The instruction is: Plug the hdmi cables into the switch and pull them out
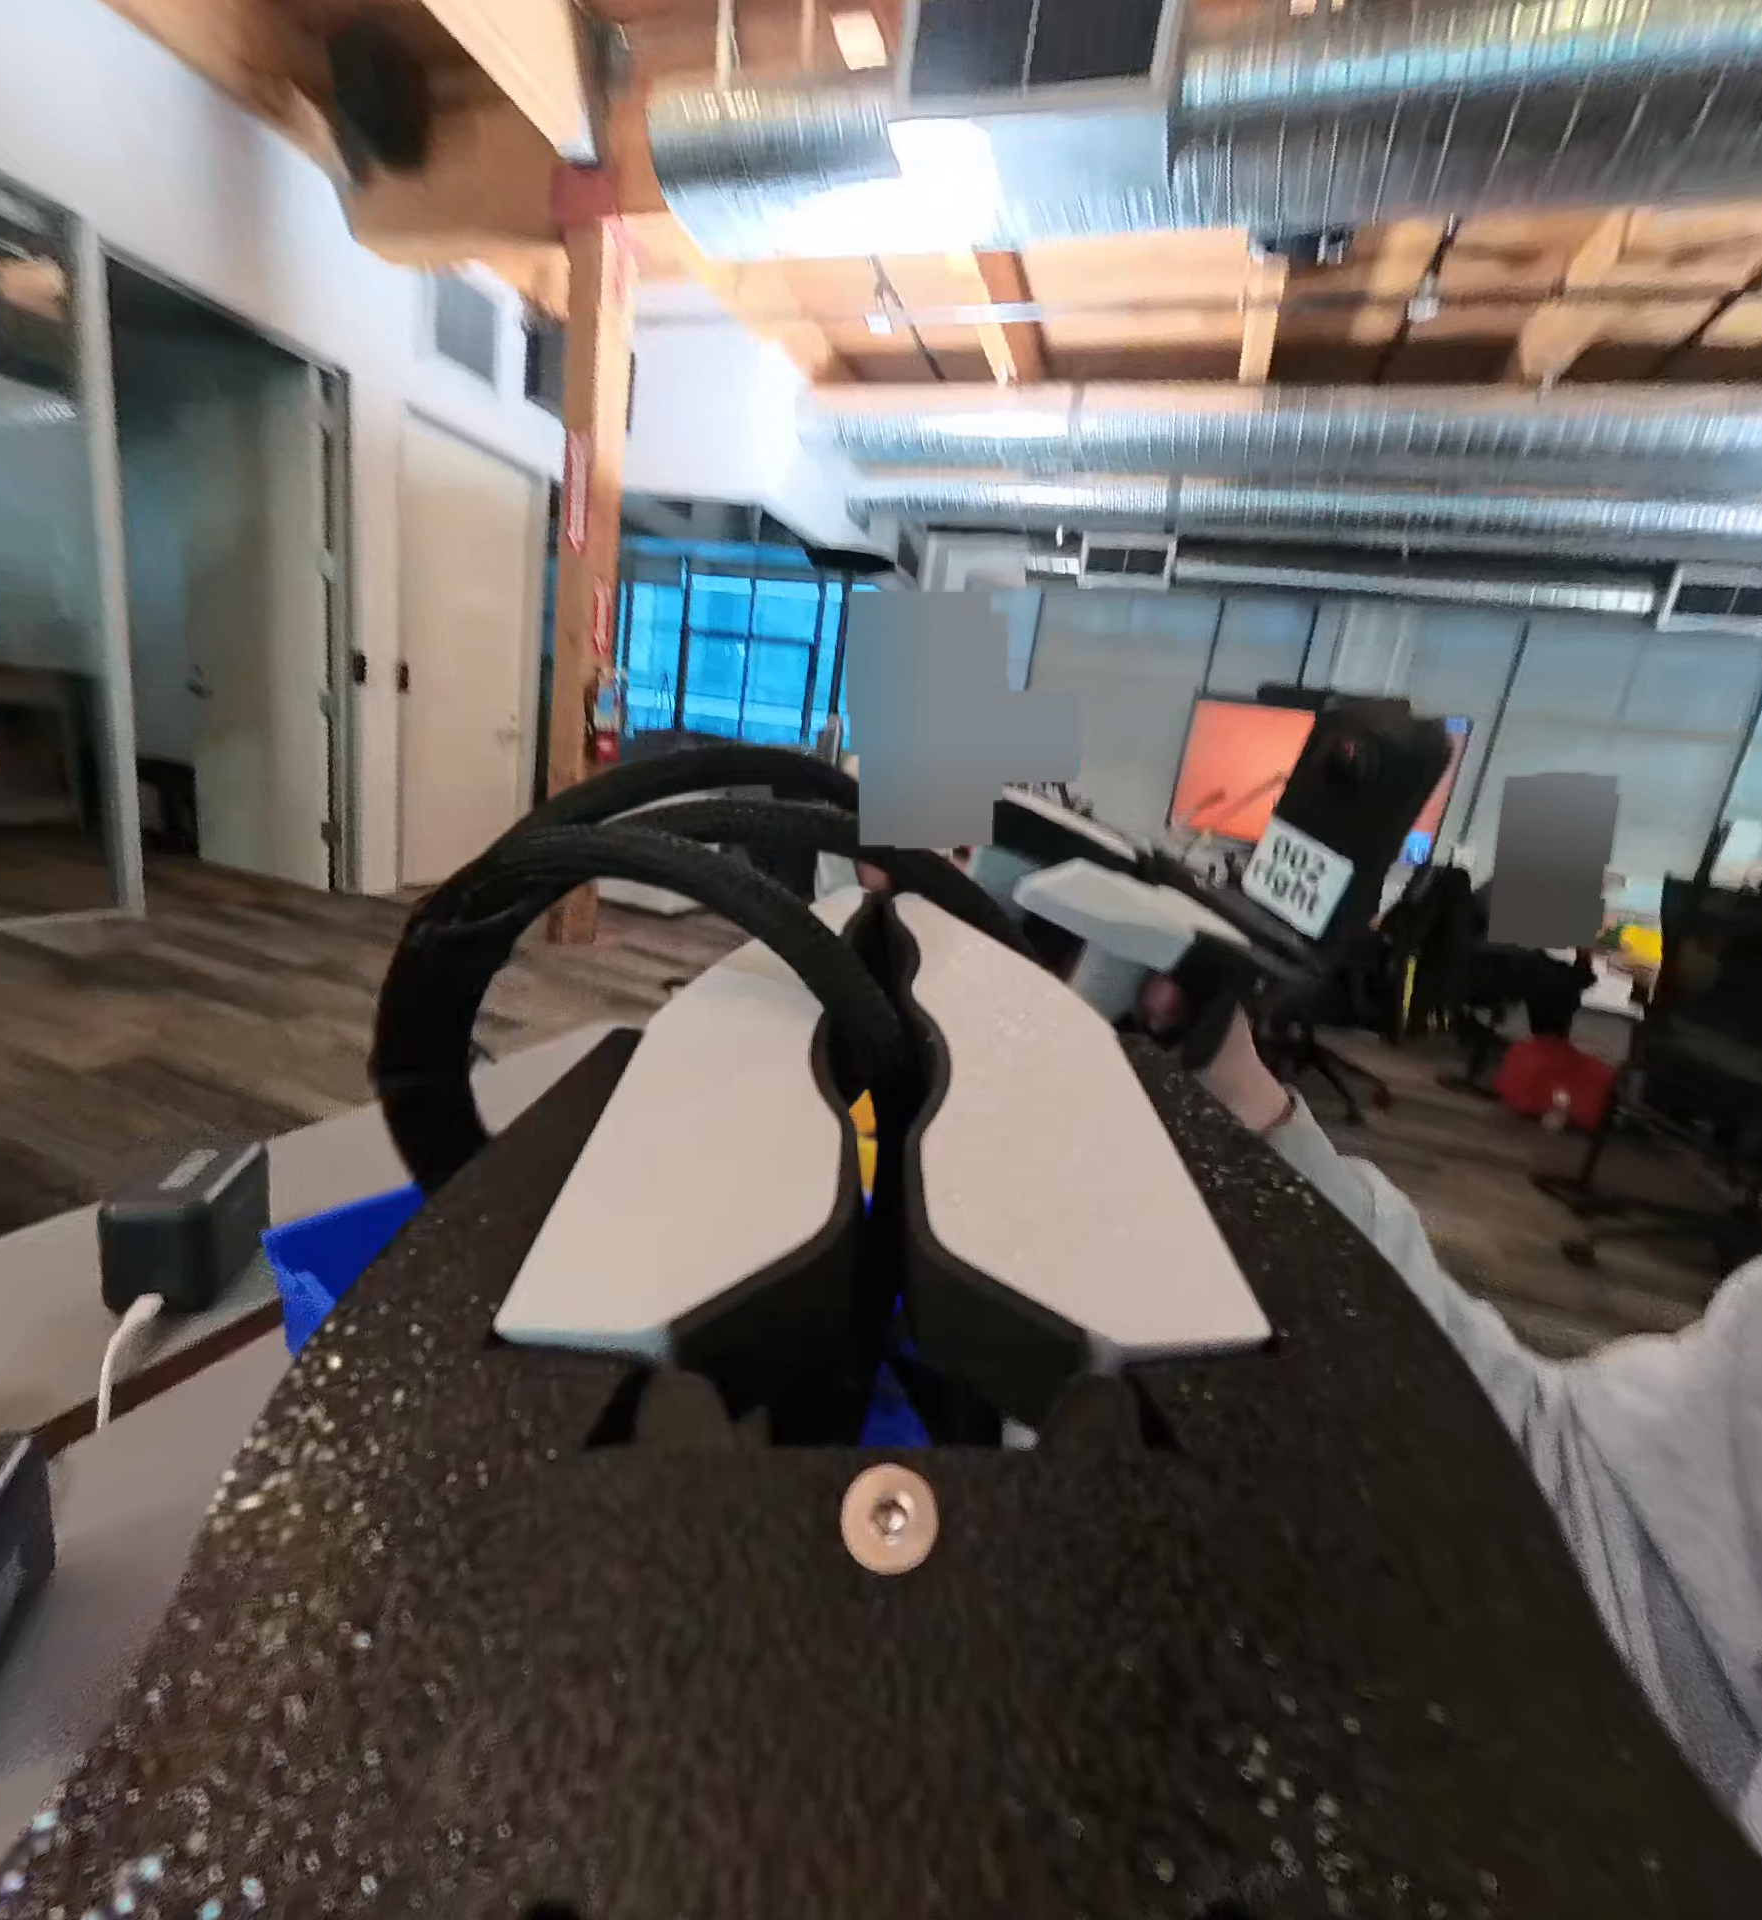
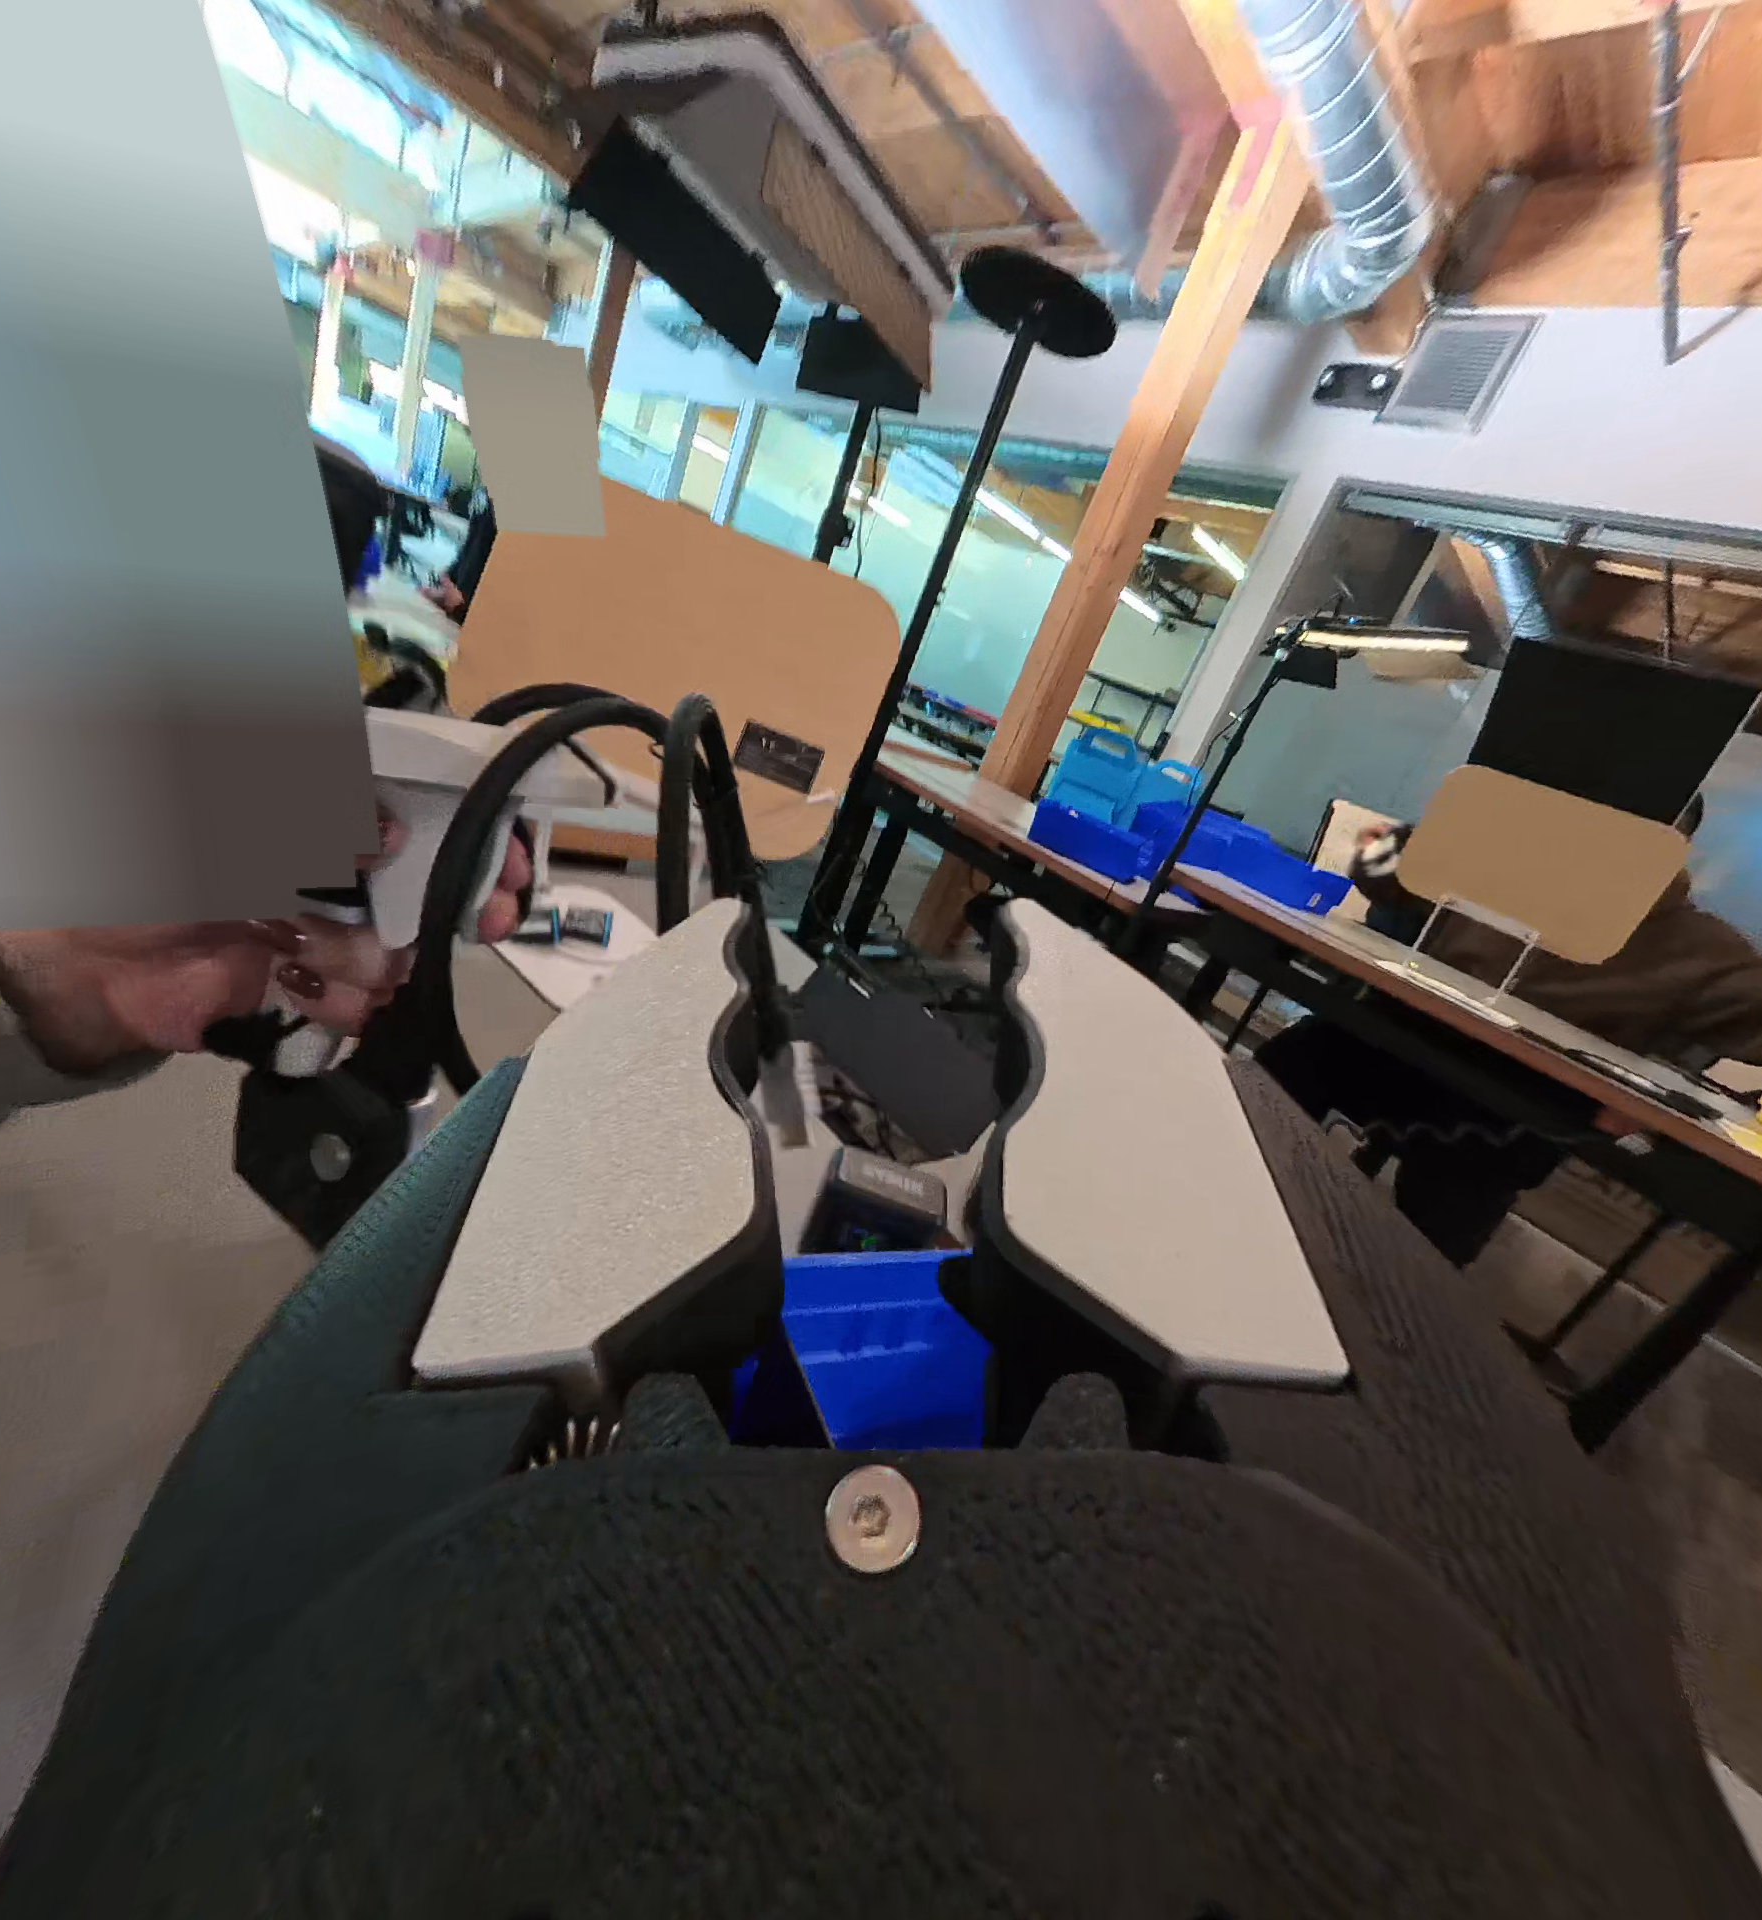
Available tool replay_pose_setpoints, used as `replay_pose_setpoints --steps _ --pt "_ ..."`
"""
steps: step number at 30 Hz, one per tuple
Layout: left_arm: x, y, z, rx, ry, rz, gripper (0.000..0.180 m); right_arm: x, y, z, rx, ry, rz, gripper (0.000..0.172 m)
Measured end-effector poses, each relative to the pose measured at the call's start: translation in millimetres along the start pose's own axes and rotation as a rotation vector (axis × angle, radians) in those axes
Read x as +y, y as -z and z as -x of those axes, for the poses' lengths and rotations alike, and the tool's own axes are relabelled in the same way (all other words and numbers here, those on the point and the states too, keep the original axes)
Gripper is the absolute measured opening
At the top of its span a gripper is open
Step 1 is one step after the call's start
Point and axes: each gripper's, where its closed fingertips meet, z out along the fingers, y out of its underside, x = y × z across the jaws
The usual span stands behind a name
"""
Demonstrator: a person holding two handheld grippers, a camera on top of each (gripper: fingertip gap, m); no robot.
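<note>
In the left wrist view my left gripper (image 1: 877, 914) is shut on a black braided HDMI cable (image 1: 420, 997). The cable runs through the hollow between the fingers and loops up and to the left. In the right wrist view my right gripper (image 2: 866, 935) is open. The same cable (image 2: 695, 769) arches down between its fingers and ends in a silver plug (image 2: 785, 1091), which hangs against the left finger's hollow. The right finger stands clear of it. A hand holds the left gripper, whose white fingers (image 2: 441, 764) show at the left.
A blue bin (image 2: 856, 1340) lies below the right gripper, with a small dark device (image 2: 887, 1195) just beyond it. A black box (image 1: 181, 1226) with a white lead sits on the table at the left. Long tables with blue bins (image 2: 1220, 852) stand to the right. My right fingertips sit around 9 cm from my left ones.
</note>
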Motion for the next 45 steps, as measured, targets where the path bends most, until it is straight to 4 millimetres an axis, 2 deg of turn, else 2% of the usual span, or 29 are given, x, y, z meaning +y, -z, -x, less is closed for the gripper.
replay_pose_setpoints --steps 2,4,6,8,11,14,16,20,23,27,30,33,37,39,41,43,45 --pt "-21.0 5.8 10.2 -0.014 0.041 -0.086 0.0 -5.1 4.5 -1.9 -0.013 -0.042 -0.026 0.045" --pt "-39.4 13.0 16.8 -0.01 0.066 -0.162 0.0 -4.4 6.4 5.3 -0.068 -0.055 -0.011 0.046" --pt "-52.8 18.5 18.1 0.012 0.072 -0.209 0.0 6.5 3.9 26.0 -0.183 -0.058 0.076 0.047" --pt "-65.1 24.2 15.0 0.061 0.09 -0.26 0.0 26.2 -2.6 47.4 -0.281 -0.061 0.199 0.055" --pt "-82.0 36.5 2.5 0.195 0.128 -0.354 0.0 51.7 -16.3 78.7 -0.419 -0.096 0.309 0.064" --pt "-90.2 46.6 -8.0 0.278 0.136 -0.415 0.0 53.4 -27.2 113.3 -0.593 -0.193 0.277 0.065" --pt "-91.0 50.2 -15.3 0.311 0.129 -0.432 0.0 48.5 -34.4 126.9 -0.65 -0.253 0.238 0.062" --pt "-94.8 59.1 -29.3 0.389 0.145 -0.493 0.0 53.6 -47.4 134.6 -0.631 -0.271 0.249 0.047" --pt "-96.6 63.7 -33.1 0.414 0.157 -0.521 0.0 43.4 -50.6 140.9 -0.667 -0.347 0.193 0.023" --pt "-97.8 71.4 -18.9 0.305 0.175 -0.54 0.001 37.9 -54.3 139.7 -0.659 -0.382 0.167 0.02" --pt "-81.0 77.8 -6.3 0.148 0.062 -0.43 0.045 28.0 -54.5 134.9 -0.629 -0.37 0.121 0.019" --pt "-50.7 86.0 2.6 0.022 -0.07 -0.249 0.065 17.4 -55.4 125.2 -0.567 -0.376 0.078 0.019" --pt "-9.6 101.8 13.6 -0.167 -0.307 -0.05 0.071 10.9 -57.4 106.7 -0.478 -0.435 0.033 0.019" --pt "3.6 109.1 15.3 -0.268 -0.544 0.01 0.07 8.3 -56.7 104.0 -0.486 -0.485 0.011 0.018" --pt "15.1 110.4 8.8 -0.324 -0.824 0.069 0.061 7.4 -57.5 103.9 -0.482 -0.492 0.003 0.019" --pt "26.2 105.8 1.0 -0.359 -1.084 0.126 0.057 8.7 -59.1 106.4 -0.469 -0.468 0.016 0.019" --pt "32.1 99.1 -6.7 -0.39 -1.308 0.143 0.06 7.8 -60.5 109.9 -0.473 -0.477 0.019 0.019"
